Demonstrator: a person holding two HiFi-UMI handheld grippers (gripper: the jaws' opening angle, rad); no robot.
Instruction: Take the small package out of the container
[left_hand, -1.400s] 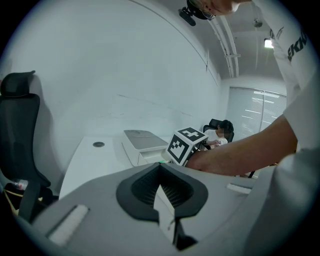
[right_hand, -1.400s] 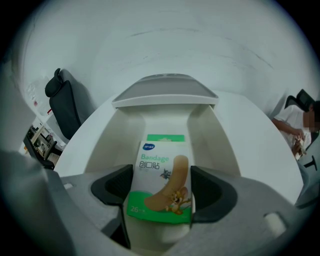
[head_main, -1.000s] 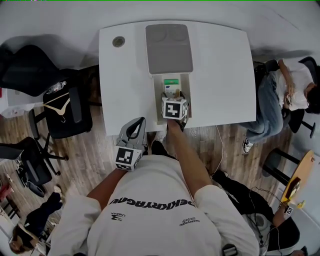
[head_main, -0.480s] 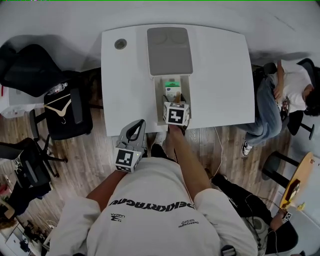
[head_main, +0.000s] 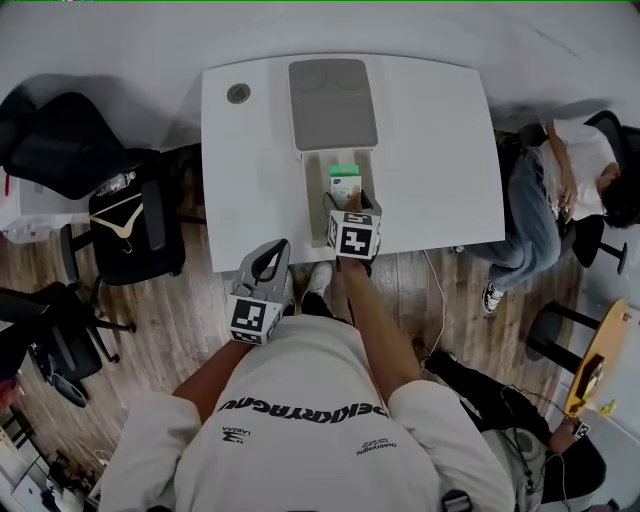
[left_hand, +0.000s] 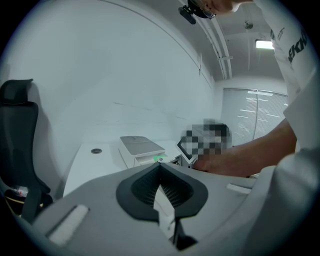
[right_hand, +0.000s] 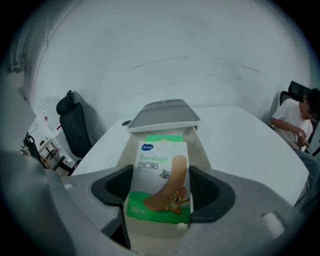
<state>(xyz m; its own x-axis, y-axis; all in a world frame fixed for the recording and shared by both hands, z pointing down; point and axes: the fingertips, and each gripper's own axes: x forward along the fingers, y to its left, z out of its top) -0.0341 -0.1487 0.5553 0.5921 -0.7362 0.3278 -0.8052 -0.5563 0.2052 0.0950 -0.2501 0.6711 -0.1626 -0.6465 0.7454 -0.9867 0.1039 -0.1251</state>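
A small bandage package (right_hand: 160, 170), white and green with a cartoon plaster on it, stands upright between the pads of my right gripper (right_hand: 161, 192), which is shut on it. In the head view the package (head_main: 345, 186) sits at the near end of the long white container (head_main: 312, 190), just ahead of the right gripper (head_main: 348, 203). A green item (right_hand: 164, 137) lies deeper in the container. The grey lid (head_main: 333, 103) lies flat behind it. My left gripper (head_main: 271, 252) hangs off the table's front edge, jaws shut (left_hand: 160, 166) and empty.
The white table (head_main: 440, 150) has a round grommet (head_main: 238, 93) at its far left corner. Black office chairs (head_main: 125, 215) stand to the left on the wood floor. A seated person (head_main: 565, 180) is at the right of the table.
My right gripper has drawn back a little toward the table's front edge with the package in it. The left gripper has stayed where it was.
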